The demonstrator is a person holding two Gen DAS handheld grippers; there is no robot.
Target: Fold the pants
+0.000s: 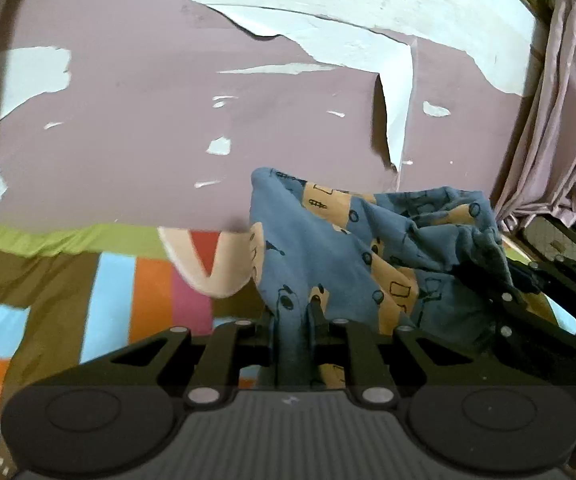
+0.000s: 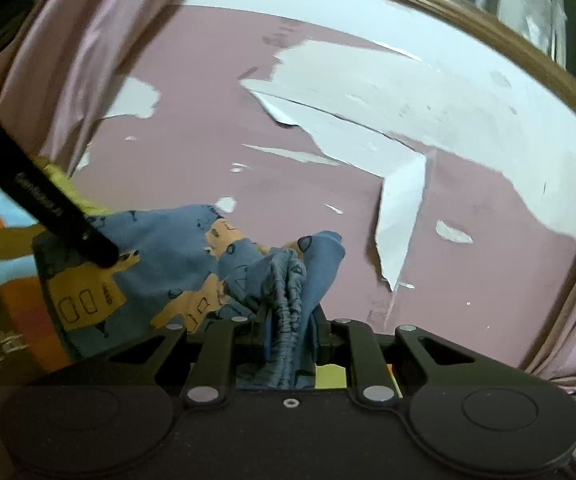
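Both grippers had cloth pinched between their jaws. At the bottom centre of the left wrist view, my left gripper (image 1: 294, 320) was clamped on a plain blue stretch of the pants (image 1: 352, 248). In the right wrist view, my right gripper (image 2: 292, 320) was clamped on the gathered elastic waistband (image 2: 285, 280).

Between the two grips the pants hung bunched and slack, blue with tan patches, raised off the striped bedspread (image 1: 115, 280) that filled the lower left of the left wrist view. One pale cuff (image 1: 211, 264) drooped just left of centre there.

I judged this an early step: lifting the garment to spread it, with no fold made yet. Next I would need to draw the grips apart until the fabric hung flat, then lay it down on the bedspread.

Each gripper pointed slightly downward toward the far wall. My right gripper showed at the right edge of the left wrist view; the left one crossed the left side of the right wrist view.

Farthest off stood the pink wall (image 1: 127, 120) with peeling paint, and a mauve curtain (image 1: 560, 100) at the upper right.
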